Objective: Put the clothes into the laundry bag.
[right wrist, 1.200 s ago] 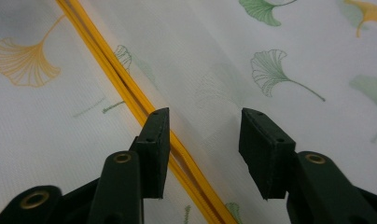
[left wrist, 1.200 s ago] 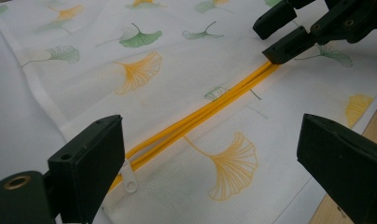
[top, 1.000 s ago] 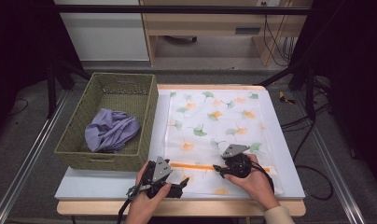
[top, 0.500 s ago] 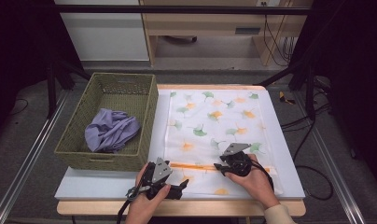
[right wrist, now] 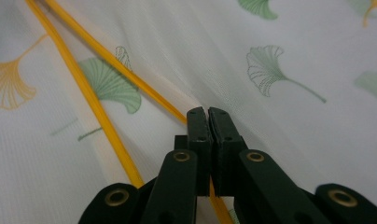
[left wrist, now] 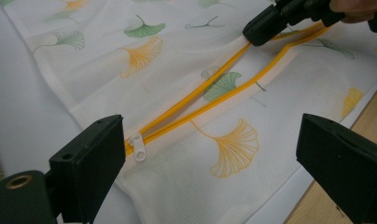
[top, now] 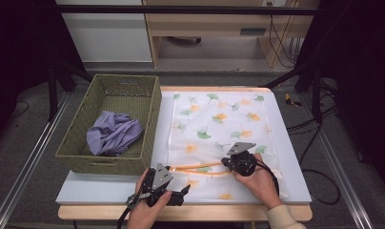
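Note:
A white mesh bag (top: 219,119) printed with green and orange ginkgo leaves lies flat on the table. Its orange zipper (top: 200,168) gapes open near the front. My right gripper (top: 226,163) sits at the zipper's right part. Its jaws have just been closing and are now shut (right wrist: 208,114) on the far orange zipper edge (right wrist: 130,77). My left gripper (top: 178,183) stands open (left wrist: 214,154) over the bag's near left corner. The white zipper pull (left wrist: 137,145) lies just beside its left jaw, untouched. The right gripper (left wrist: 259,35) shows farther off, pinching the edge.
A green woven basket (top: 109,90) stands left of the bag, with a crumpled purple cloth (top: 112,136) inside. The bag rests on a white board (top: 295,167) with a wooden table edge (top: 205,212) at the front. Dark stands and cables surround the table.
The right gripper's jaws have drawn together on the zipper's far edge. Both hands stay about where they were.

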Available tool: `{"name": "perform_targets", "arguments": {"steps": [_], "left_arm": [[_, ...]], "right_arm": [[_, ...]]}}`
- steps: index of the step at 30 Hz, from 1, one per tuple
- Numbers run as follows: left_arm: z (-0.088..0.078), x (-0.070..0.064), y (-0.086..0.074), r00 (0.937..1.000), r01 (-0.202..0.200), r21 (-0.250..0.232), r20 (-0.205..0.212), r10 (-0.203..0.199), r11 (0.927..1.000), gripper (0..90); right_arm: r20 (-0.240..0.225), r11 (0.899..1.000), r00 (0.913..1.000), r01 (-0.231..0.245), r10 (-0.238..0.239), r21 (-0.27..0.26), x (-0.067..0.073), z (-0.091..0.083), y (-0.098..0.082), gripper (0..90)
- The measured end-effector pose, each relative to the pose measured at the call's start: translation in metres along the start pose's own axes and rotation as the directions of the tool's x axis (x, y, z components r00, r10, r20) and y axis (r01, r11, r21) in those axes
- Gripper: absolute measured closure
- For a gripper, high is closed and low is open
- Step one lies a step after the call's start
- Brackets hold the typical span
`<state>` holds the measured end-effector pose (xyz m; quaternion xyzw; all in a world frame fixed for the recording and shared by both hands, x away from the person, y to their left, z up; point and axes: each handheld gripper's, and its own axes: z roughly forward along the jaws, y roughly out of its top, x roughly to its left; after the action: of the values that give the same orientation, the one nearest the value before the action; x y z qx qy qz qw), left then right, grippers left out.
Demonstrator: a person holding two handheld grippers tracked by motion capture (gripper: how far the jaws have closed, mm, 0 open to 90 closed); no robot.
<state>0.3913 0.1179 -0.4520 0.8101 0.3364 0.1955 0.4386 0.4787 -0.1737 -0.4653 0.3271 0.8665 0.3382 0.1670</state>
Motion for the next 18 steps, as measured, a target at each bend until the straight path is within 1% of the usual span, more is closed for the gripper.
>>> {"name": "perform_targets", "arguments": {"steps": [1,3,5,10,12,15,18], "left_arm": [[-0.001,0.000,0.000,1.0000,-0.005,0.001,-0.001,0.005,1.0000,7.8],[-0.001,0.000,0.001,1.0000,-0.001,0.001,-0.001,0.001,1.0000,7.8],[-0.002,-0.001,0.002,1.0000,-0.006,0.004,0.001,0.006,1.0000,7.8],[-0.003,-0.003,0.004,0.9998,-0.019,0.018,-0.005,0.019,0.9997,7.6],[-0.004,-0.004,0.005,0.9997,-0.023,0.020,-0.009,0.023,0.9995,7.6],[-0.005,-0.005,0.007,0.9997,-0.023,0.020,-0.010,0.024,0.9995,7.6],[-0.007,-0.005,0.009,0.9997,-0.023,0.020,-0.009,0.023,0.9995,7.4]], "right_arm": [[0.004,1.000,1.0000,0.001,-0.001,-0.015,0.000,-0.002,0.002,88.4],[0.014,0.999,0.9999,0.001,-0.001,-0.044,0.000,-0.007,0.004,88.5],[0.015,0.998,0.9999,0.001,0.000,-0.061,0.000,-0.012,0.006,88.6],[0.009,0.990,0.9998,-0.015,0.017,-0.137,-0.002,-0.024,0.011,88.7],[0.008,0.988,0.9998,-0.017,0.019,-0.153,-0.003,-0.028,0.013,88.7],[-0.005,0.985,0.9996,-0.028,0.028,-0.171,-0.004,-0.031,0.014,88.7],[-0.006,0.983,0.9997,-0.024,0.023,-0.182,-0.003,-0.036,0.016,88.8]]}}
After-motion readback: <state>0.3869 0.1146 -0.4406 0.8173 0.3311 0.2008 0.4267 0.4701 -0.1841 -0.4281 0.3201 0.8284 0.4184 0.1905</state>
